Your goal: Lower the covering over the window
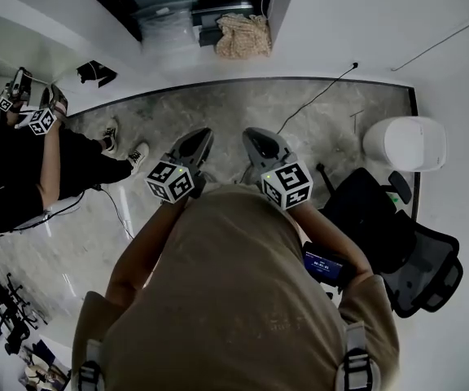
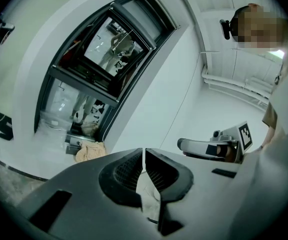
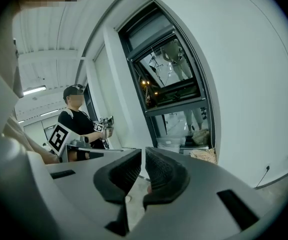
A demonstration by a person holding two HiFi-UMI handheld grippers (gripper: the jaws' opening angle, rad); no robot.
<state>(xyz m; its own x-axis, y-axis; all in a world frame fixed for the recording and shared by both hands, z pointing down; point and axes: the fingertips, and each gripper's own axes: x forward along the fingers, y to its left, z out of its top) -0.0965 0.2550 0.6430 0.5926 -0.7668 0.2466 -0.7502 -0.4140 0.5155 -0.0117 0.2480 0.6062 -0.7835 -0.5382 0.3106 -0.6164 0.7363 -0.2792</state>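
Left gripper (image 1: 200, 137): fingers closed, nothing between them. Right gripper (image 1: 255, 137): fingers drawn together, likewise empty. The two are held side by side, pointing toward the far wall. The dark-framed window (image 2: 109, 49) is set in that wall, well apart from both pairs of fingers, with its panes exposed. A beige cloth bundle (image 1: 243, 35) lies at its foot.

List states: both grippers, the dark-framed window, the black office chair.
left gripper: shut, nothing between the jaws.
right gripper: shut, nothing between the jaws.
dark-framed window: panes bare, covering not lowered.
black mesh office chair: upright, unoccupied.
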